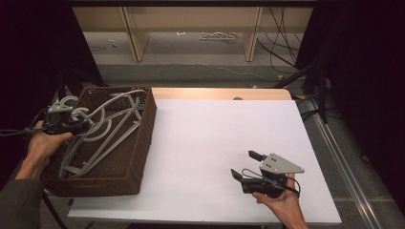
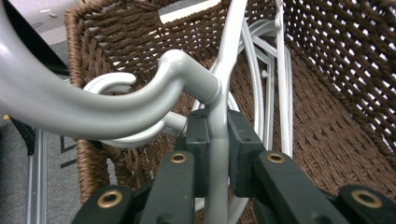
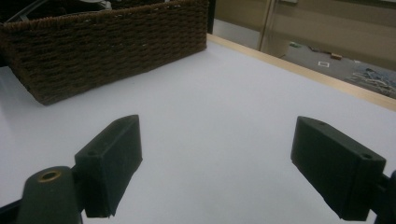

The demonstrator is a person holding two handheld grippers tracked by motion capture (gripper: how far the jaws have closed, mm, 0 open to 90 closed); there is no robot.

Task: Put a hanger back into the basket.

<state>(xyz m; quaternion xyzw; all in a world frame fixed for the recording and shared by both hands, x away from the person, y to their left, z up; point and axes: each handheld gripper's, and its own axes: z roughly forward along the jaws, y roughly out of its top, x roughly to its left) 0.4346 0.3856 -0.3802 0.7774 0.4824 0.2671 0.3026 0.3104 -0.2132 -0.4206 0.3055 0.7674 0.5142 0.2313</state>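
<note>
Left fingers (image 2: pixel 217 154) clamp hanger (image 2: pixel 217 93) neck above basket (image 2: pixel 336 130), steadying hook. Right fingers (image 3: pixel 229 172) spread, idle over table (image 3: pixel 210 116).

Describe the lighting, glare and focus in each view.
High view: the white table is evenly lit, dark at both sides. Left gripper view: the fingers and the clamped grey hanger are sharp, with soft sheen on its hook. Right gripper view: the fingers look slightly soft; the basket is dim.

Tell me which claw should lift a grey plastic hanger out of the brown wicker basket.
Left. The left claw is already shut on a grey plastic hanger inside the brown wicker basket; the right claw stands open over the white table.
</note>
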